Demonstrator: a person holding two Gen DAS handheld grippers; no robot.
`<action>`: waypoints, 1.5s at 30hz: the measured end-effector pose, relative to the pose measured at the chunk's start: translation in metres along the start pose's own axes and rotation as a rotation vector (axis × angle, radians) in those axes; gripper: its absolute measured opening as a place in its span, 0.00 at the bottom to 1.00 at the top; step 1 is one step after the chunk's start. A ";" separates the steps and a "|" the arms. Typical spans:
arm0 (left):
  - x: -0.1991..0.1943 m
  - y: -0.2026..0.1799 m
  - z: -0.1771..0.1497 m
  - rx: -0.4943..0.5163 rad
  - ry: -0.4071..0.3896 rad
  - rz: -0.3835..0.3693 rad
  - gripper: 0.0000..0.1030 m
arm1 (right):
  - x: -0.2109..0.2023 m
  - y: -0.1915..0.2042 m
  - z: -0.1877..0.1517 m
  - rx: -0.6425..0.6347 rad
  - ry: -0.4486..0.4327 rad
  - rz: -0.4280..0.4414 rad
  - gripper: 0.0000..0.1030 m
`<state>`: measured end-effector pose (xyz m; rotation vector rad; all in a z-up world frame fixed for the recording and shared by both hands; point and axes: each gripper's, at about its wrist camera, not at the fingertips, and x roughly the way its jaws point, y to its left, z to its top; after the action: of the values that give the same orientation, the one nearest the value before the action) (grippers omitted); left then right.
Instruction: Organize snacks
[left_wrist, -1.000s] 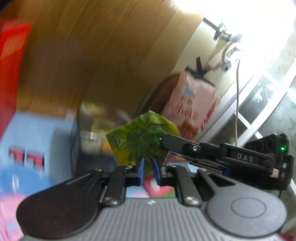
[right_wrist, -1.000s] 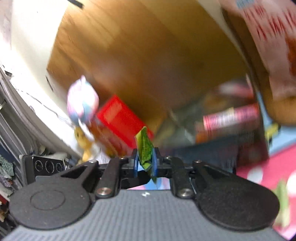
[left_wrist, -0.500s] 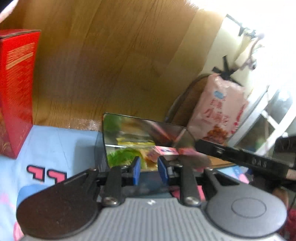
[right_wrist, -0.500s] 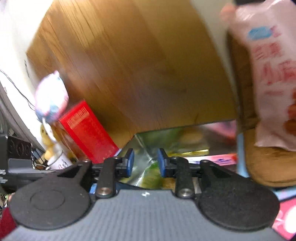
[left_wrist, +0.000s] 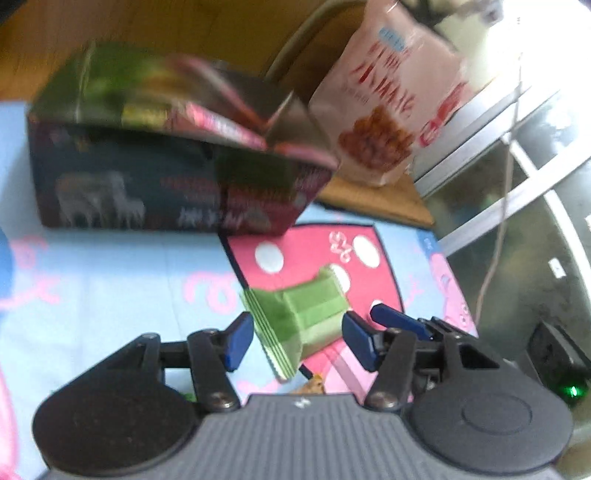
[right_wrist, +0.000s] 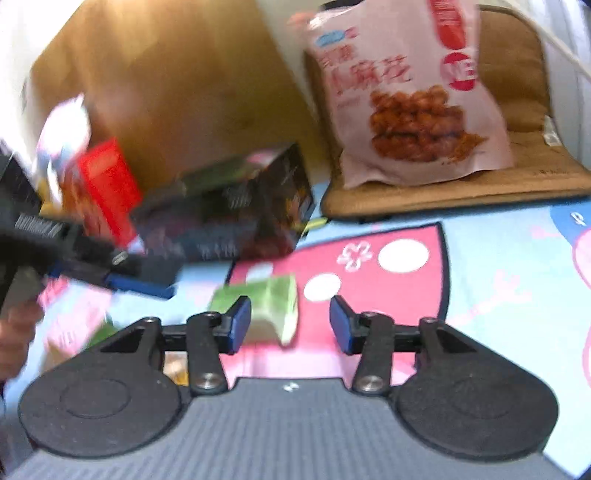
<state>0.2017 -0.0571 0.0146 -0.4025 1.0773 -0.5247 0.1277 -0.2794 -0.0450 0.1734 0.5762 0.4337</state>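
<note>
A green snack packet (left_wrist: 299, 314) lies on the cartoon mat. My left gripper (left_wrist: 297, 341) is open, its blue fingertips either side of the packet. The same packet shows in the right wrist view (right_wrist: 266, 306), just left of centre between the fingers of my open right gripper (right_wrist: 290, 325). A dark open box (left_wrist: 166, 177) holding several snacks stands behind on the mat; it also shows in the right wrist view (right_wrist: 229, 218). The left gripper's fingers (right_wrist: 136, 284) reach in from the left there.
A large pink snack bag (right_wrist: 406, 92) leans on a brown cushion (right_wrist: 524, 177) at the back right. A red box (right_wrist: 107, 184) stands left of the dark box. A wooden panel (right_wrist: 177, 85) rises behind. A window frame (left_wrist: 517, 147) is at the right.
Both grippers let go of their green packets over the dark box, drew back and down to the mat, and opened wide around another green packet.
</note>
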 end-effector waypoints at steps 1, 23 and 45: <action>0.008 0.000 -0.001 -0.015 0.016 -0.008 0.53 | 0.003 0.000 -0.002 -0.032 0.016 0.008 0.58; -0.082 -0.012 0.047 0.112 -0.354 0.144 0.48 | 0.023 0.083 0.069 -0.215 -0.231 0.095 0.31; -0.161 0.056 -0.031 0.041 -0.400 0.158 0.57 | -0.010 0.068 0.037 -0.023 -0.102 0.275 0.50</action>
<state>0.1249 0.0803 0.0867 -0.3636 0.7040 -0.3076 0.1176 -0.2246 0.0096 0.2524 0.4482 0.6935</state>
